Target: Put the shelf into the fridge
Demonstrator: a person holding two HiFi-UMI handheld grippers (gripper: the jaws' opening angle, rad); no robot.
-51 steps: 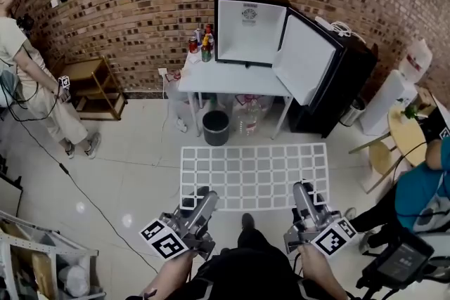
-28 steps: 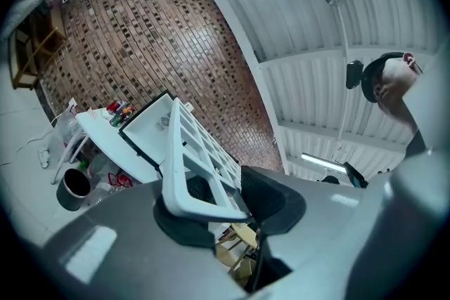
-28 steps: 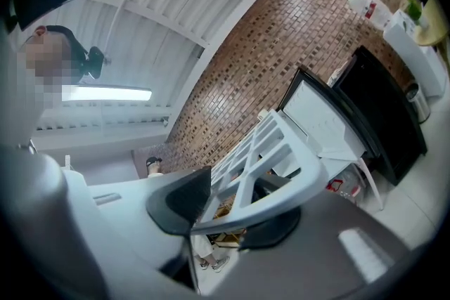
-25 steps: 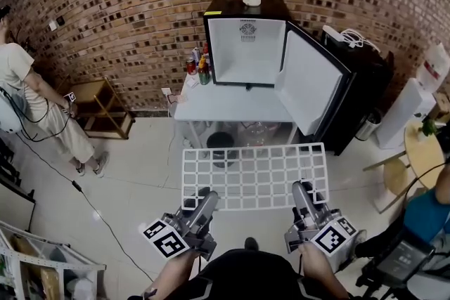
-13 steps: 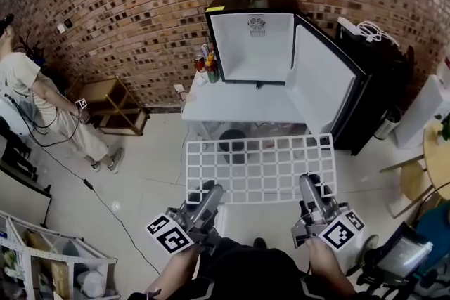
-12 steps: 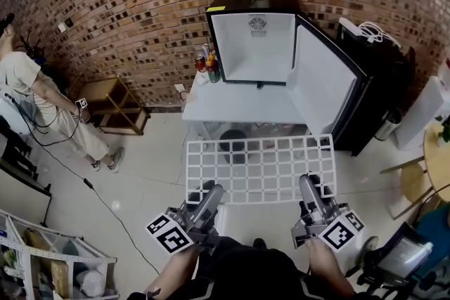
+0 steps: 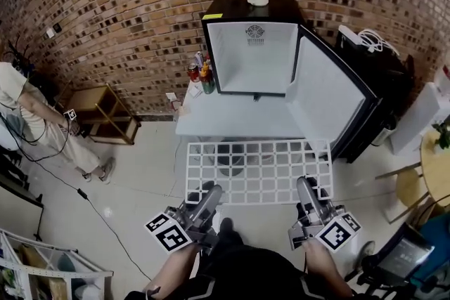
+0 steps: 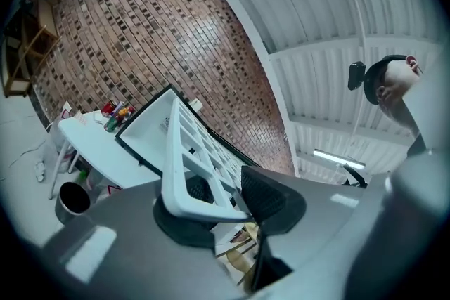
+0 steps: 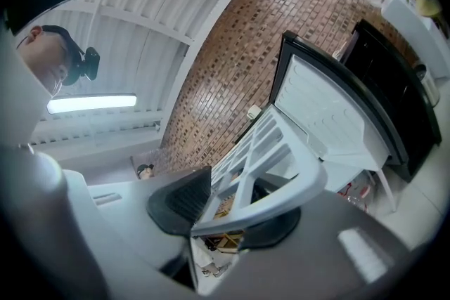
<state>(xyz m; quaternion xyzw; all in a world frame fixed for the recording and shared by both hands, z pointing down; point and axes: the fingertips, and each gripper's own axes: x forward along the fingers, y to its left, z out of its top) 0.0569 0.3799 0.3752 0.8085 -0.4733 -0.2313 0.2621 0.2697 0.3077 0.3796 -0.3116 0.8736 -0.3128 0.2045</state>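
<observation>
White shelf [image 7: 258,173] sits flat in the air, near the table [image 7: 232,119] and the open fridge [image 7: 254,56] — our left gripper [image 7: 210,190] and right gripper [image 7: 304,186] each pinch its near edge. If we tilt it, it may bump the table or slip.

Grey left gripper [image 7: 209,190] and right gripper [image 7: 305,185], black-white marker cubes [image 7: 167,233]; seemingly black top [image 7: 246,272]

Left gripper [image 7: 210,189], right gripper [image 7: 304,184], both clamped, level
</observation>
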